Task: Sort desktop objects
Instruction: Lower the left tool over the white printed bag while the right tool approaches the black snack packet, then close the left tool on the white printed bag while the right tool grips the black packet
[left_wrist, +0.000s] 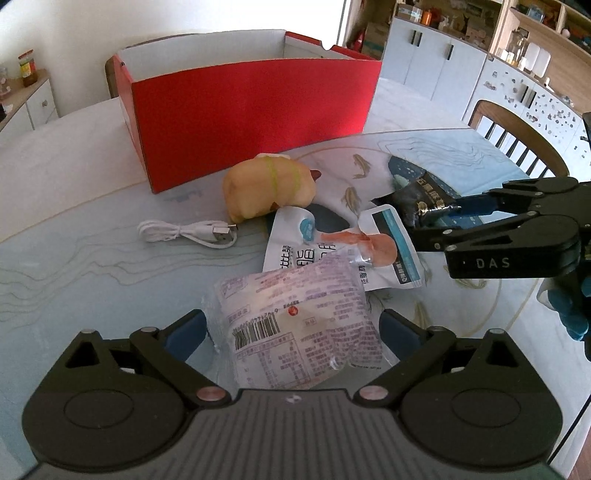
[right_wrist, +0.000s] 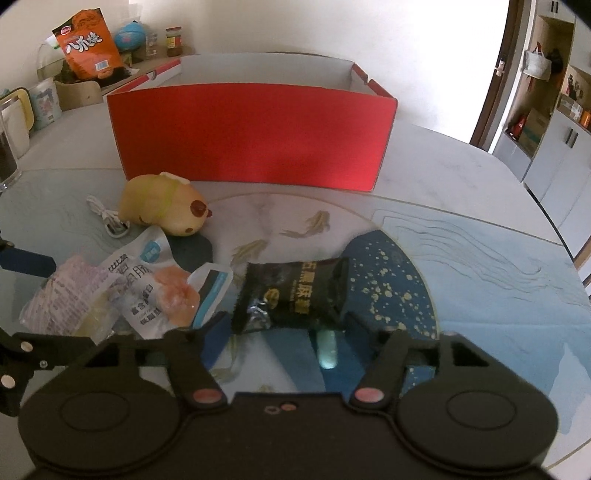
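On the glass-topped table (left_wrist: 74, 258), in front of the red box (left_wrist: 255, 122): left gripper (left_wrist: 291, 328) has its blue pads either side of a clear pouch with purple print (left_wrist: 295, 314). Pads look in contact with the pouch edges, so it's clamped on it, though the pouch hides the right pad's face, so not fully sure. Right gripper (right_wrist: 284, 325) has both fingers around the black snack packet (right_wrist: 295, 291), closed on its lower edge; packet sits on the dark blue speckled patch of the tabletop. White pouch with orange picture (left_wrist: 332, 247) lies between the two, partly under the clear pouch. Yellow plush toy (left_wrist: 266, 188) is just in front of the box, white USB cable (left_wrist: 188, 234) beside it on its left in the left wrist view. Box is open-topped, white inside.
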